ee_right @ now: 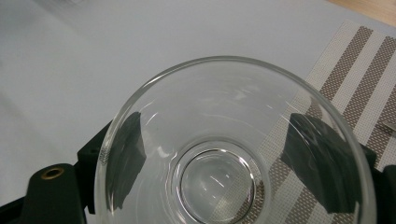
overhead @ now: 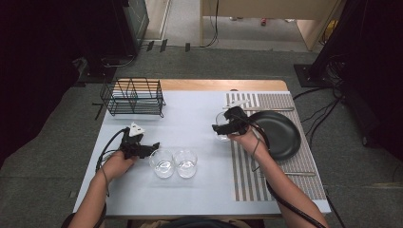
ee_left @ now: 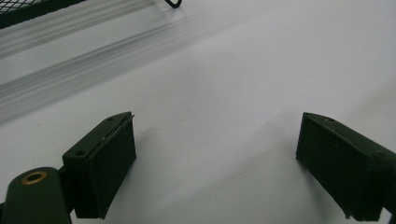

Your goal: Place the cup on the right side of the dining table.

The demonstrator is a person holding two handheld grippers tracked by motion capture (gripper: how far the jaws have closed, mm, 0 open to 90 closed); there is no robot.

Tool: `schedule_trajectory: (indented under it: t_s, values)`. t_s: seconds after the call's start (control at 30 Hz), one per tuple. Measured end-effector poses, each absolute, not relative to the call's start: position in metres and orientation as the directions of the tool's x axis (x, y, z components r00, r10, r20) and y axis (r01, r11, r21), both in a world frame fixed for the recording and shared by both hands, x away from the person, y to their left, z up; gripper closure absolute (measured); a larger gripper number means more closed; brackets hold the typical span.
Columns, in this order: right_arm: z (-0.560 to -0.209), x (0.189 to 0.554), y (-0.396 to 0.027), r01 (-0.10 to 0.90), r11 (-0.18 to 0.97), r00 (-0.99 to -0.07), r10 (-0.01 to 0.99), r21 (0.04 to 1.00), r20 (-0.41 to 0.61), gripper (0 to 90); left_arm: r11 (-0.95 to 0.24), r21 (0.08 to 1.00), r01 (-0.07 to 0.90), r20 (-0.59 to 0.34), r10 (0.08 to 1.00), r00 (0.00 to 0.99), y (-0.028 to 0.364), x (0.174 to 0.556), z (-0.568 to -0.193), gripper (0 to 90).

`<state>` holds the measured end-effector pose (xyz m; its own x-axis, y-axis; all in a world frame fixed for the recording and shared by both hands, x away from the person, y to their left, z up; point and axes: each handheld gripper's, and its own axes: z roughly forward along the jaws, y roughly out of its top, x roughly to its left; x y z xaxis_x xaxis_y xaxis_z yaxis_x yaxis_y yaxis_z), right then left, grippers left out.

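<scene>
My right gripper (overhead: 219, 128) is shut on a clear glass (overhead: 222, 124) at the left edge of the striped placemat (overhead: 247, 175). In the right gripper view the glass (ee_right: 229, 154) is seen from above, its mouth open toward the camera, with a black jaw pressed against each side; my right gripper (ee_right: 222, 140) spans it. My left gripper (overhead: 151, 146) rests on the white table, pointing at two more clear glasses (overhead: 163, 163) (overhead: 185, 163) standing side by side. In its own view my left gripper (ee_left: 217, 128) stands open with only bare tabletop between the jaws.
A black wire rack (overhead: 133, 97) stands at the back left of the table; its corner (ee_left: 28, 9) shows in the left gripper view. A black plate (overhead: 278, 135) lies on the placemat right of my right hand. Cutlery (overhead: 271, 109) lies beyond the plate.
</scene>
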<state>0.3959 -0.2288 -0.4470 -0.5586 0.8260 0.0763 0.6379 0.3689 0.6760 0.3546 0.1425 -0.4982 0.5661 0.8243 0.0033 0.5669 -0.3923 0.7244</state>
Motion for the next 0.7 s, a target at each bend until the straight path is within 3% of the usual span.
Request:
schedule_trajectory:
  t_s: [0.7]
  values:
    - [-0.446, 0.411, -0.230, 0.658, 0.350, -0.539, 0.837, 0.667, 0.092, 18.5, -0.392, 0.725, 0.567, 0.003, 0.824, 0.566, 0.143, 0.355, -0.498, 11.7]
